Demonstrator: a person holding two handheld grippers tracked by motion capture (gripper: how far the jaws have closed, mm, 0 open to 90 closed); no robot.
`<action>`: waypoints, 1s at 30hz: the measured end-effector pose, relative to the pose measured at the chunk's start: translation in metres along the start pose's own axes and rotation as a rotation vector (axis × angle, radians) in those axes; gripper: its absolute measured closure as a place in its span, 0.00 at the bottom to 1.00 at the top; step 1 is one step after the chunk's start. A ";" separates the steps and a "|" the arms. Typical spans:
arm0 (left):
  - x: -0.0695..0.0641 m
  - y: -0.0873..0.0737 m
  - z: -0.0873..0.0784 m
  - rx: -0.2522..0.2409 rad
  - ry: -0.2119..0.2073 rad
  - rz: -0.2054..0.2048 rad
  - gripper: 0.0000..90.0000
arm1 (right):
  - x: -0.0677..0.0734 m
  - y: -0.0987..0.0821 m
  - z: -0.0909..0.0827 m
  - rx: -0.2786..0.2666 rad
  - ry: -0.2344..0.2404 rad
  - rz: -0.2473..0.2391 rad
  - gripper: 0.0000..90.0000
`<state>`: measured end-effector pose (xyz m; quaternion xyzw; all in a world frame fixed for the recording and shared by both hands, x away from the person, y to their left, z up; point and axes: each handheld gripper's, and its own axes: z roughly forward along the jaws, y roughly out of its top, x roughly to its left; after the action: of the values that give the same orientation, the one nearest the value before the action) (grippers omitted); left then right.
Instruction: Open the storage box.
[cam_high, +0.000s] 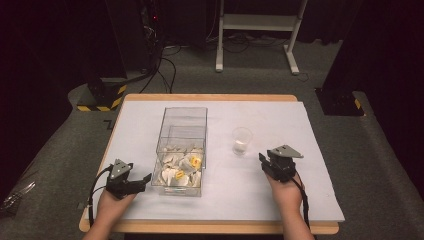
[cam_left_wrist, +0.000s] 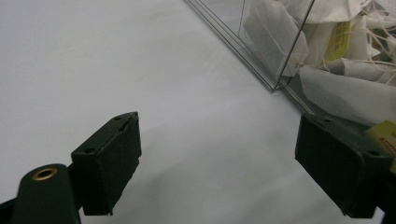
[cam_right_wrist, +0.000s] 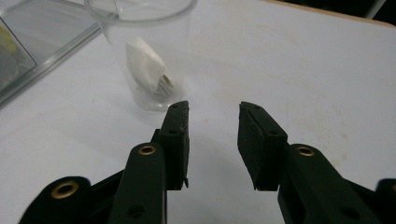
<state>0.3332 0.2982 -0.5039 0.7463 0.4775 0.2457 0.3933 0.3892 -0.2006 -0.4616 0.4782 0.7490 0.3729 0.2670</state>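
One tea bag (cam_right_wrist: 145, 65) already sits inside the clear cup (cam_high: 242, 140), which stands on the table (cam_high: 280, 200) to the right of the clear box (cam_high: 181, 150). The box holds many more tea bags (cam_high: 180, 167), so most of the moving looks undone. The right gripper (cam_right_wrist: 212, 116), just short of the cup, has its jaws apart and empty. The left gripper (cam_left_wrist: 217, 163), at the box's near left corner, is spread wide and empty.
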 end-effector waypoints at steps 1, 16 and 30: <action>0.001 0.000 0.000 -0.001 -0.002 -0.002 0.16 | 0.000 -0.004 0.001 0.008 -0.007 0.006 0.70; 0.002 0.002 -0.007 -0.025 -0.035 -0.016 0.15 | -0.004 -0.037 0.005 0.090 -0.024 0.010 0.66; -0.004 0.012 -0.031 -0.112 -0.097 -0.021 0.14 | -0.001 -0.045 0.008 0.118 -0.038 0.023 0.56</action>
<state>0.3142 0.3025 -0.4764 0.7291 0.4511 0.2315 0.4597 0.3727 -0.2113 -0.5028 0.5086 0.7589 0.3222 0.2482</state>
